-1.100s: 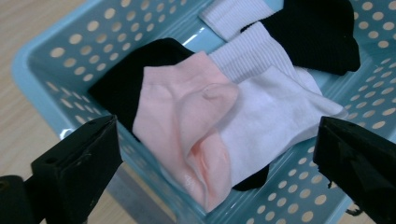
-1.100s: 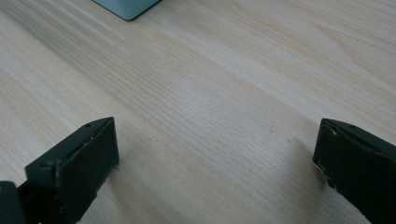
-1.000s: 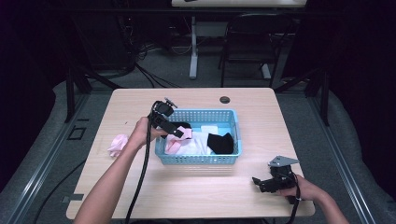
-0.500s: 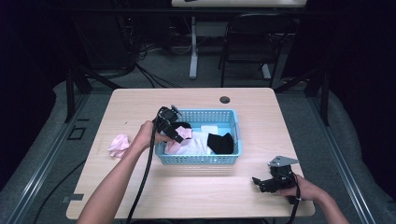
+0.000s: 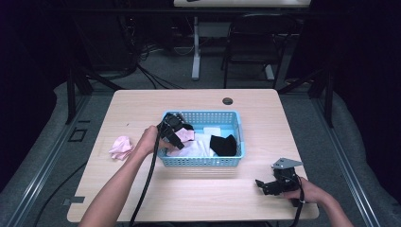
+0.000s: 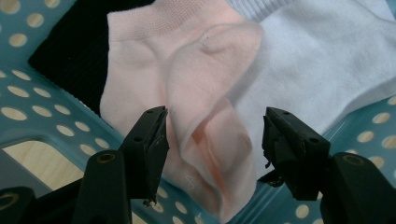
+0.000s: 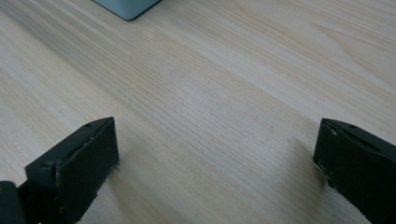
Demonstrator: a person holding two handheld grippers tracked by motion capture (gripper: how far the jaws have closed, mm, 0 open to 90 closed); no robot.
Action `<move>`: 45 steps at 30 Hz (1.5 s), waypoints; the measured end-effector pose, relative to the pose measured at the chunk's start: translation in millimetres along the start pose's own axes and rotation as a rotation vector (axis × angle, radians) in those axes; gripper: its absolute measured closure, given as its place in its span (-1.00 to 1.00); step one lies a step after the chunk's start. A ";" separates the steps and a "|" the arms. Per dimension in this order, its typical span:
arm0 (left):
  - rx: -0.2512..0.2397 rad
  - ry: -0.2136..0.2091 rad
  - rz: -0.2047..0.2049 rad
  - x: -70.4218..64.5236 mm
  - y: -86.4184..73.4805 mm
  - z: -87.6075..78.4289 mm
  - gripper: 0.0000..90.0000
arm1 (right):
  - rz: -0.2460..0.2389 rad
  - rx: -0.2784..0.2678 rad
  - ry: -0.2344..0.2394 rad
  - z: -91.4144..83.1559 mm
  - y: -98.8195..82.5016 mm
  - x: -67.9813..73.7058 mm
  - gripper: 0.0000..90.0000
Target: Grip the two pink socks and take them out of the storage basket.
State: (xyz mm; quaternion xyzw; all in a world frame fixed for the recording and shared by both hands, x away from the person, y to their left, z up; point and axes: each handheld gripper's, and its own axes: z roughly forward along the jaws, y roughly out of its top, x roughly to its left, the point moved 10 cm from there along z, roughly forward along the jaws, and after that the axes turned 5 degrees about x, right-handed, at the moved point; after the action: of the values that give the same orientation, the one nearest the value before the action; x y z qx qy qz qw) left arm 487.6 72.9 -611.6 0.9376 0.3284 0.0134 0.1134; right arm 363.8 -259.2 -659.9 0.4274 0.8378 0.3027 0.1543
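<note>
Pink sock (image 6: pixel 187 107) lies in the basket (image 5: pixel 202 160), at its left end, over a black piece and beside white cloth. The left gripper (image 6: pixel 212 140) reaches into the basket with jaws wide, one on each side of the sock's folded ridge, which runs away from the gripper between them. The right gripper (image 7: pixel 215 158), also wide and holding nothing, rests on the table (image 7: pixel 224 70), well apart from the basket.

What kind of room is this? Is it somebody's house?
Probably not a house: it looks like a lab or studio. A lone wooden table stands among dark curtains, with loose cables on the grey floor and a folding chair behind.
</note>
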 end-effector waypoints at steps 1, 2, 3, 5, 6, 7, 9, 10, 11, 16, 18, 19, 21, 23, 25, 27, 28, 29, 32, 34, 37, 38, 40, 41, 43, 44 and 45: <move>0.007 0.003 0.001 -0.2 -0.5 0.7 -0.09 | 0.000 0.000 0.000 0.0 0.0 0.0 -1.00; 0.018 0.013 0.002 0.4 -1.1 1.2 -0.09 | 0.000 0.000 0.000 0.0 0.0 0.0 -1.00; 0.019 0.011 0.002 -0.1 -1.1 1.6 -0.08 | 0.000 0.000 0.000 0.0 0.0 0.0 -1.00; 0.033 0.015 0.005 -0.3 -1.9 2.4 -0.04 | -0.001 -0.003 0.000 0.2 0.2 -0.1 -1.00; 0.039 0.017 0.007 -0.6 -2.2 3.1 -0.03 | 0.000 0.001 0.000 0.0 -0.1 0.0 -1.00; 0.043 0.016 0.006 -0.9 -2.5 3.5 0.05 | -0.001 -0.003 -0.001 0.2 0.2 -0.1 -1.00; 0.060 0.024 0.007 -0.7 -3.7 4.5 0.08 | 0.000 0.000 0.000 0.0 0.0 0.0 -1.00; 0.064 0.027 0.005 -0.4 -4.0 4.6 0.15 | -0.001 -0.002 -0.001 0.2 0.2 -0.1 -1.00; 0.069 0.032 0.007 0.1 -4.4 4.7 0.19 | 0.000 -0.003 -0.003 0.1 0.2 -0.2 -1.00; 0.087 0.040 -0.002 -0.2 -5.9 5.8 0.41 | 0.005 -0.005 0.003 0.4 0.3 0.6 -1.00; 0.099 0.047 0.000 -0.7 -6.8 5.8 0.54 | 0.000 0.001 -0.001 -0.1 -0.1 -0.1 -1.00; 0.099 0.047 0.000 -0.7 -6.8 5.8 0.63 | 0.000 0.001 -0.001 -0.1 -0.1 -0.1 -1.00; 0.096 0.042 0.005 -1.9 -6.7 5.5 0.71 | 0.000 0.000 0.000 0.0 0.0 0.0 -1.00; 0.086 0.030 0.004 -3.7 -5.9 4.3 0.85 | 0.000 0.000 0.000 0.0 0.0 0.0 -1.00; 0.081 0.030 0.007 -4.1 -5.5 2.2 0.89 | 0.000 0.000 0.000 0.0 0.0 0.0 -1.00; 0.069 0.031 0.010 -4.6 -4.8 -1.3 0.90 | 0.001 -0.001 -0.001 0.1 0.1 0.0 -1.00; 0.069 0.031 0.010 -4.6 -4.8 -1.3 0.91 | 0.001 -0.001 -0.001 0.1 0.1 0.0 -1.00; 0.064 0.033 0.011 -5.0 -4.6 -3.2 0.91 | -0.001 -0.002 -0.001 0.1 0.1 -0.1 -1.00; 0.047 0.034 0.017 -5.5 -3.6 -9.0 0.92 | -0.001 -0.002 -0.001 0.2 0.2 -0.1 -1.00; 0.028 0.029 0.015 -6.1 -2.1 -14.2 0.92 | 0.000 0.000 0.000 0.0 0.0 0.0 -1.00; -0.008 0.019 0.026 -7.5 1.8 -27.4 0.93 | 0.005 -0.006 0.003 0.5 0.4 0.6 -1.00; -0.008 0.019 0.026 -7.5 1.8 -27.4 0.93 | 0.005 -0.006 0.003 0.5 0.4 0.6 -1.00; -0.025 0.029 0.034 -7.7 3.6 -32.9 0.93 | -0.001 -0.002 -0.001 0.2 0.2 -0.1 -1.00; -0.029 0.029 0.036 -8.0 4.2 -34.8 0.93 | 0.002 -0.002 -0.001 0.1 0.1 0.0 -1.00; -0.041 0.032 0.042 -8.2 5.3 -40.2 0.93 | -0.001 -0.002 -0.001 0.2 0.1 -0.1 -1.00; -0.056 0.042 0.041 -7.8 6.6 -43.1 0.94 | -0.001 -0.002 -0.001 0.1 0.1 -0.1 -1.00; -0.068 0.044 0.042 -8.0 7.7 -45.7 0.94 | -0.001 -0.002 -0.001 0.2 0.2 -0.1 -1.00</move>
State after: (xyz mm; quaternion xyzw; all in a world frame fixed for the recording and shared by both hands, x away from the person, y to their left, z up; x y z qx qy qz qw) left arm 481.5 71.4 -565.0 0.9393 0.3106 0.0473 0.1378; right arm 364.1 -259.1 -660.0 0.4269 0.8376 0.3035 0.1552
